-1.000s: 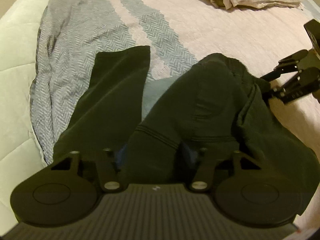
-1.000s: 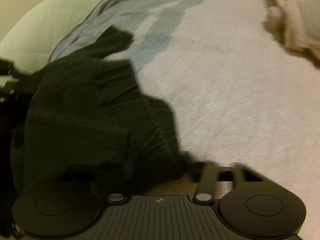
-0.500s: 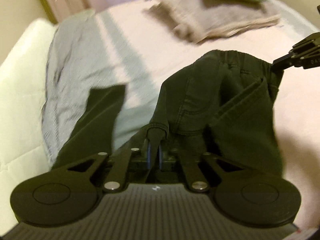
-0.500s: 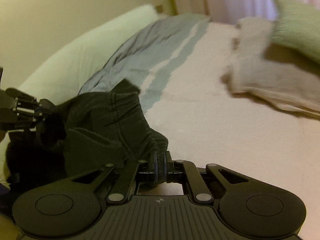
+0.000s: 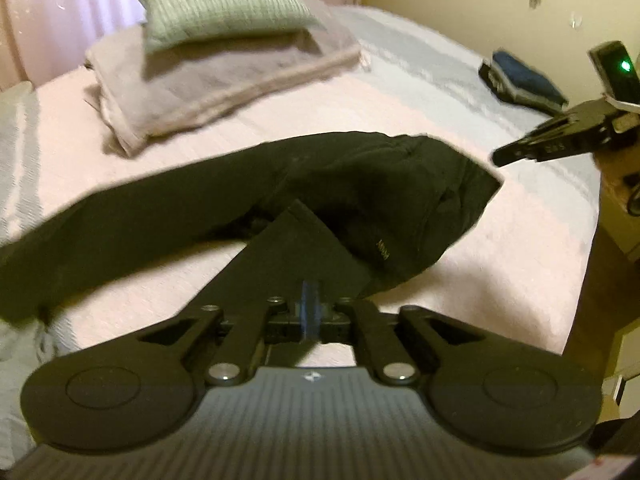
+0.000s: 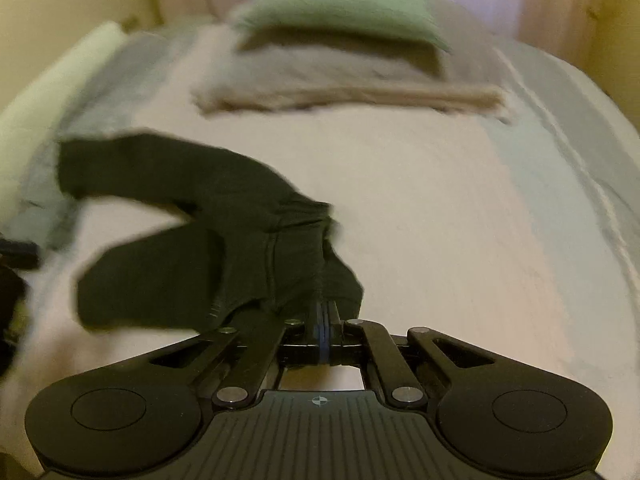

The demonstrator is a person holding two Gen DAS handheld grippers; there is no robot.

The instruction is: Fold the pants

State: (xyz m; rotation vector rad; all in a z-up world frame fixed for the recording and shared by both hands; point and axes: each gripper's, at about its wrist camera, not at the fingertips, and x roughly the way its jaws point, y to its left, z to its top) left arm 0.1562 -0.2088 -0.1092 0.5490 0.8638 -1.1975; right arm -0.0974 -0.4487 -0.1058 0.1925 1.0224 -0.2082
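Note:
The black pants (image 5: pixel 360 184) lie stretched across the pale bedspread (image 5: pixel 160 280), legs trailing to the left. My left gripper (image 5: pixel 310 308) is shut, and a flat flap of the pants runs straight into its fingers. In the left wrist view my right gripper (image 5: pixel 508 154) appears at the right, tips pressed together just by the pants' far corner. The right wrist view shows the pants (image 6: pixel 200 240) bunched and spreading left, with my right gripper (image 6: pixel 325 320) shut on their near edge. Both views are motion-blurred.
A green pillow (image 5: pixel 224 4) sits on a folded beige blanket (image 5: pixel 208 76) at the head of the bed. A dark blue folded item (image 5: pixel 524 80) lies near the bed's right edge. A white padded cushion (image 6: pixel 52 88) borders the left side.
Both grippers went from open around the pants to shut on them. They then swung the pants around, so the pants now stretch across the pale middle of the bed.

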